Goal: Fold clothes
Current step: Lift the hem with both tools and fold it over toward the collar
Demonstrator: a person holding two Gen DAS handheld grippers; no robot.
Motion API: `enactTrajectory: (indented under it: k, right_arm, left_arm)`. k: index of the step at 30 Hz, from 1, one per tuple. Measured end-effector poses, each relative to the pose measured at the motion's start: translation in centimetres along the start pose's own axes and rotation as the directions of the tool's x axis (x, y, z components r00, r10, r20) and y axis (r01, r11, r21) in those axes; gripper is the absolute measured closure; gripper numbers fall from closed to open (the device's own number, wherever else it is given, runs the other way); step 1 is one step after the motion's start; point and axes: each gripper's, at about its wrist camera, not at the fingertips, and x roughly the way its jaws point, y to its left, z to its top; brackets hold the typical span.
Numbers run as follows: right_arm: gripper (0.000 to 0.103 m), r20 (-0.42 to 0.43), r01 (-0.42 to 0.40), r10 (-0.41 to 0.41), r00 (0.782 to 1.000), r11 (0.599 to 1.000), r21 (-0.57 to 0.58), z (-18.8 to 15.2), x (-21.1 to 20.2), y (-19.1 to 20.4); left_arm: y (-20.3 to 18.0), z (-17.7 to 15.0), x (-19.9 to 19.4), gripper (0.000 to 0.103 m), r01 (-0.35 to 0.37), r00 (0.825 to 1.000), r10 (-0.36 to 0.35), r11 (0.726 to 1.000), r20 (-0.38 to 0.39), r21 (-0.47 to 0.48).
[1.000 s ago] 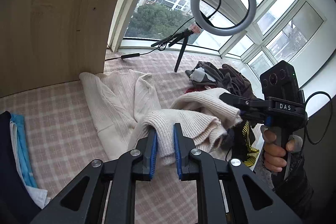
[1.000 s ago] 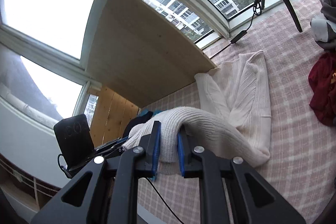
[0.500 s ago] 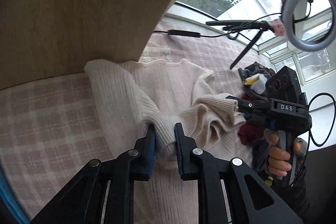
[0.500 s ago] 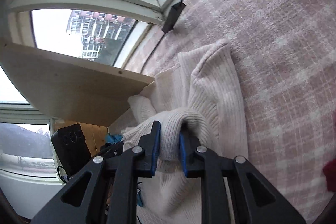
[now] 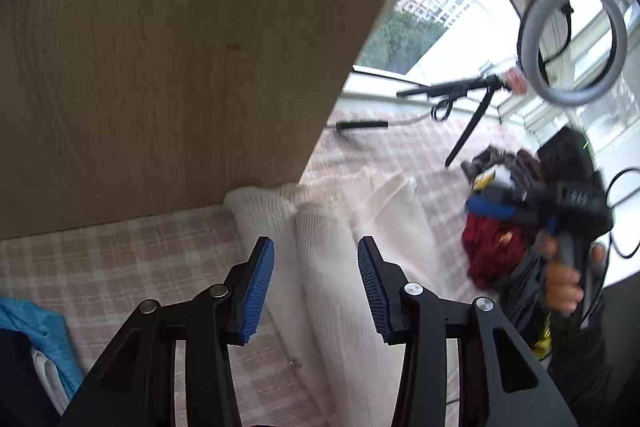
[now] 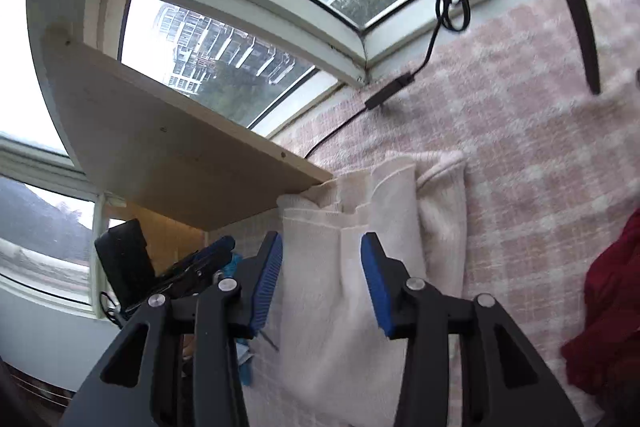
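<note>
While both pairs of jaws are opening, the cream sweater (image 5: 332,267) lies folded on the pink checked surface (image 5: 100,255), its top edge just beside the wooden board (image 5: 160,67); the left hand-held gripper (image 5: 316,283) stands apart over the knit, its blue pads (image 5: 260,283) pressing nothing; the right hand-held gripper (image 6: 320,283) is likewise spread above the sweater (image 6: 360,227), pads clear of the cloth; a dark red garment (image 6: 608,299) lies to the right, apart from it; a ring light (image 5: 574,39) stands near the window.
</note>
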Motion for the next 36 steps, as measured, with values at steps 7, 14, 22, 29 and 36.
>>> enactTrajectory:
  k: [7,14,22,29,36]
  right_arm:
    - [0.063,-0.001,0.228,-0.235,0.972,0.942,-0.245,-1.6,3.2,-1.2]
    - [0.063,0.0,0.245,-0.254,0.967,0.931,-0.271,-0.6,6.0,-2.6]
    - [0.089,0.019,0.228,-0.235,0.972,0.915,-0.334,-0.7,6.3,-0.8]
    - [0.089,0.059,0.08,-0.07,0.996,0.977,-0.199,0.0,2.1,-2.1]
    - [0.088,0.019,0.289,-0.296,0.955,0.917,-0.275,0.4,6.5,-2.8]
  left_arm:
    - [-1.6,-1.0,5.3,0.062,-0.056,0.995,0.061,0.997,-0.079,0.062]
    - [-2.0,-0.4,7.7,0.063,-0.066,0.995,0.07,0.997,-0.073,0.049]
    - [-1.9,-0.6,6.1,0.09,-0.061,0.998,0.061,0.997,0.004,0.053]
    - [0.7,-0.5,2.3,0.09,-0.01,0.994,0.012,1.0,0.111,-0.021]
    - [3.1,-0.1,6.7,0.073,-0.077,0.997,0.078,0.995,0.016,-0.068]
